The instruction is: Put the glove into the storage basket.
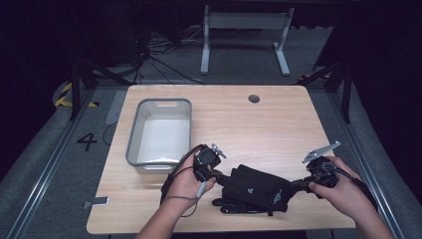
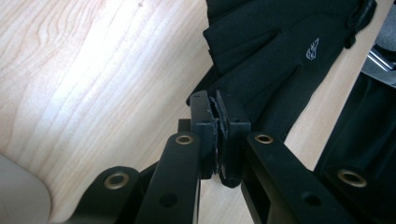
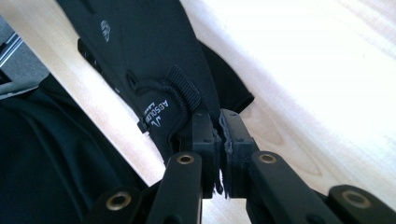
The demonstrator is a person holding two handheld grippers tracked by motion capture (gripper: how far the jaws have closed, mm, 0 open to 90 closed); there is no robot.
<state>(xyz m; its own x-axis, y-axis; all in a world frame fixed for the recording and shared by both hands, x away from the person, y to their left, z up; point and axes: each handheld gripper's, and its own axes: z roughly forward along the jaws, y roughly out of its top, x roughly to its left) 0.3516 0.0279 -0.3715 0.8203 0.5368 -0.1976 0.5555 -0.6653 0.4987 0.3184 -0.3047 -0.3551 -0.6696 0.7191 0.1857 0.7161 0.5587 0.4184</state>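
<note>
A black glove (image 1: pixel 255 190) with small white logos hangs stretched between my two grippers near the table's front edge. My left gripper (image 1: pixel 222 176) is shut on one end of it; in the left gripper view the jaws (image 2: pixel 217 122) pinch the glove (image 2: pixel 280 60) by its edge. My right gripper (image 1: pixel 294 185) is shut on the opposite end; in the right gripper view its jaws (image 3: pixel 219 133) clamp the cuff of the glove (image 3: pixel 154 56) beside a strap tab. More black fabric with finger shapes (image 1: pixel 226 204) lies under the held glove; I cannot tell whether it is a second glove.
A grey plastic bin (image 1: pixel 133 142) stands on the left half of the wooden table (image 1: pixel 259 119), just beyond my left hand. A round hole (image 1: pixel 254 98) sits near the table's far edge. Beyond the table are cables and a white frame on the floor.
</note>
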